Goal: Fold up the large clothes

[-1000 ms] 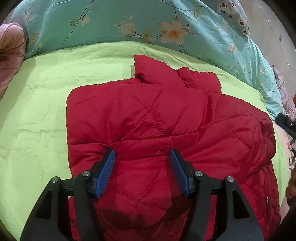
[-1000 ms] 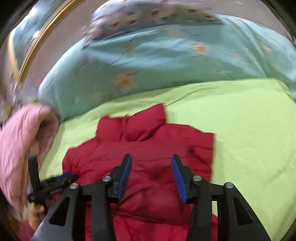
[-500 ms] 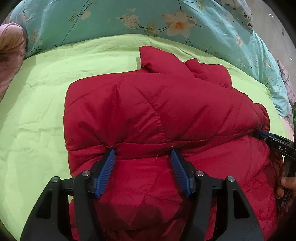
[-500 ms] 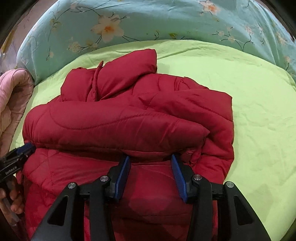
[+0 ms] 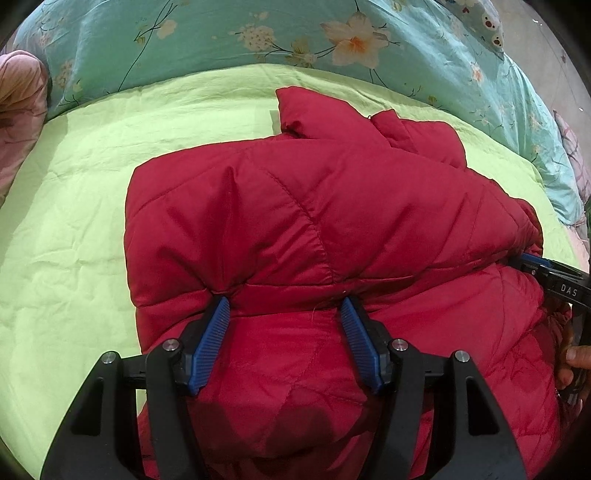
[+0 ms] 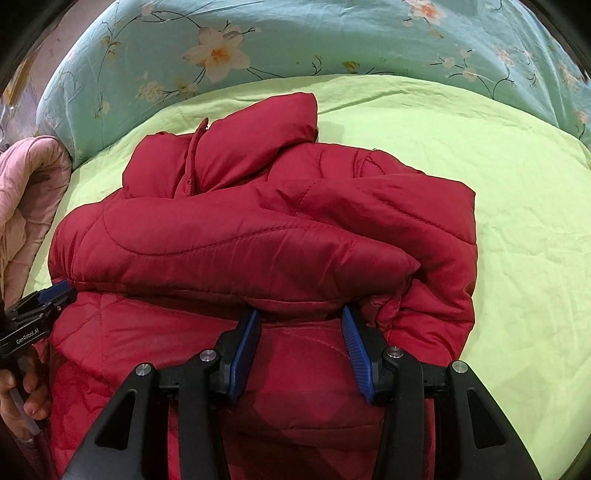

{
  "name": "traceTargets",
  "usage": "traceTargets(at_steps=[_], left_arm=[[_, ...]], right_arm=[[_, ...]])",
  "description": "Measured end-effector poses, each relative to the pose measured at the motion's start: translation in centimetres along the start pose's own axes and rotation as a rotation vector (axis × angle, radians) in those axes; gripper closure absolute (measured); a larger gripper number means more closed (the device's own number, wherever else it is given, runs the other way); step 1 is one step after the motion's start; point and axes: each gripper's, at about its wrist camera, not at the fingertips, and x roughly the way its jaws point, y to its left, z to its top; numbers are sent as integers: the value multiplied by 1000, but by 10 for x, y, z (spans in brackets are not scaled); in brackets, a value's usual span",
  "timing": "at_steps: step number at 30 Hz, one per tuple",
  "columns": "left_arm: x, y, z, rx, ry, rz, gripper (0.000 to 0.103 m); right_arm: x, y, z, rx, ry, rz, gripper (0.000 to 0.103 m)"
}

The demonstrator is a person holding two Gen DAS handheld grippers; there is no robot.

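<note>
A red quilted puffer jacket (image 5: 314, 221) lies on a lime green sheet (image 5: 74, 221), its collar toward the pillows and a puffy fold lying across its middle. It also shows in the right wrist view (image 6: 258, 236). My left gripper (image 5: 282, 308) is open, its blue pads pushed against the near edge of that fold on the jacket's left side. My right gripper (image 6: 301, 317) is open too, its pads against the same fold edge on the right side. Each gripper shows at the edge of the other's view, the right one (image 5: 554, 280) and the left one (image 6: 37, 314).
A teal floral duvet (image 5: 258, 33) lies bunched along the far side of the bed. A pink quilted garment (image 6: 26, 192) lies at the left edge. Green sheet lies bare to the left (image 5: 55, 277) and to the right (image 6: 524, 221) of the jacket.
Both grippers have moved forward over the jacket and stayed open. The jacket's lower part now lies bunched as a fold over its middle. The right gripper swung in from the side.
</note>
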Motion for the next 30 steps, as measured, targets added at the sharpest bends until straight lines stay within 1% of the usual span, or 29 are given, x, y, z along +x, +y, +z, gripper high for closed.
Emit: traceTargets(at_steps=[3, 5, 9, 11, 13, 16, 19, 22, 25, 30], left_arm=[[-3, 1, 1, -2, 7, -4, 39], [-11, 0, 2, -7, 19, 2, 40], [-41, 3, -7, -18, 7, 29, 39], [-56, 8, -16, -34, 1, 28, 39], [-67, 13, -24, -52, -1, 27, 39], [-86, 24, -45, -78, -3, 33, 39], [-98, 31, -62, -97, 0, 43, 39], [-107, 38, -81, -121, 13, 46, 39], [-114, 42, -96, -138, 25, 41, 39], [-128, 46, -117, -166, 33, 28, 39]], right_arm=[[-2, 1, 0, -3, -5, -4, 56], [-6, 3, 0, -7, -21, -2, 55], [-36, 9, -7, -3, -53, -10, 54], [-53, 10, -13, 6, -65, -8, 54], [-70, 9, -23, 11, -74, -3, 53], [-95, 7, -42, 20, -84, 7, 52], [-110, 6, -63, 27, -76, 31, 52], [-122, 8, -81, 19, -73, 30, 52], [-131, 6, -97, 40, -72, 42, 50], [-142, 5, -121, 59, -63, 51, 49]])
